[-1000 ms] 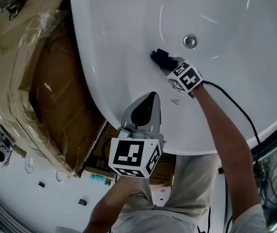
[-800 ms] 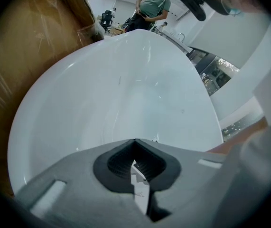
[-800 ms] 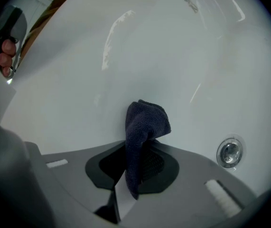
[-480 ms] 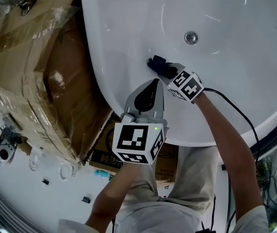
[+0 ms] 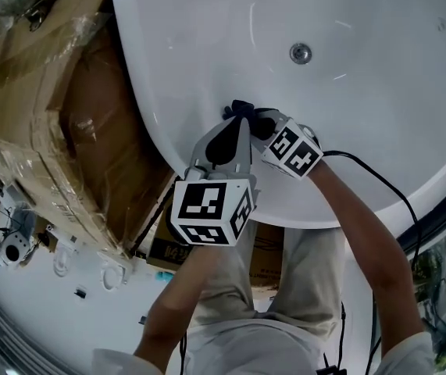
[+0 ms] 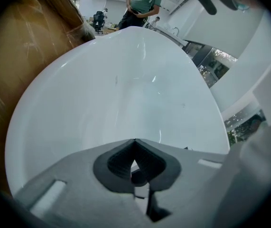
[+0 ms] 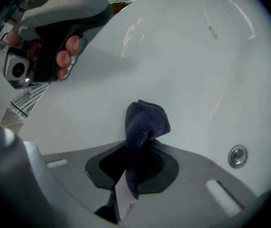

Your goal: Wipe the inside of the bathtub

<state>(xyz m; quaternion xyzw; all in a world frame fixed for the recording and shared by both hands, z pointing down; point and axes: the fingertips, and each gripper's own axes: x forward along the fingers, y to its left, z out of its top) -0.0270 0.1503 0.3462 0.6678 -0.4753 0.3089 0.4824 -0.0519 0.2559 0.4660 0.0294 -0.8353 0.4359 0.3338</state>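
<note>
The white bathtub [image 5: 379,108] fills the upper head view, with its round drain [image 5: 301,52] toward the far side. My right gripper [image 5: 252,119] is shut on a dark blue cloth [image 5: 238,109] and presses it against the tub's near left inner wall. In the right gripper view the cloth [image 7: 145,121] bunches out past the right gripper [image 7: 137,148], and the drain [image 7: 238,156] lies at the lower right. My left gripper [image 5: 238,127] hangs over the tub rim just beside the right one, shut with nothing in it. The left gripper [image 6: 134,142] faces the tub's bare inside [image 6: 126,94].
A large plastic-wrapped cardboard box [image 5: 51,116] stands tight against the tub's left side. A black cable [image 5: 379,180] trails from the right gripper over the near rim. A person [image 6: 142,4] stands far beyond the tub's other end.
The right gripper has dragged the cloth leftward and nearer along the tub wall. The left gripper has moved up over the rim until it is beside the right one.
</note>
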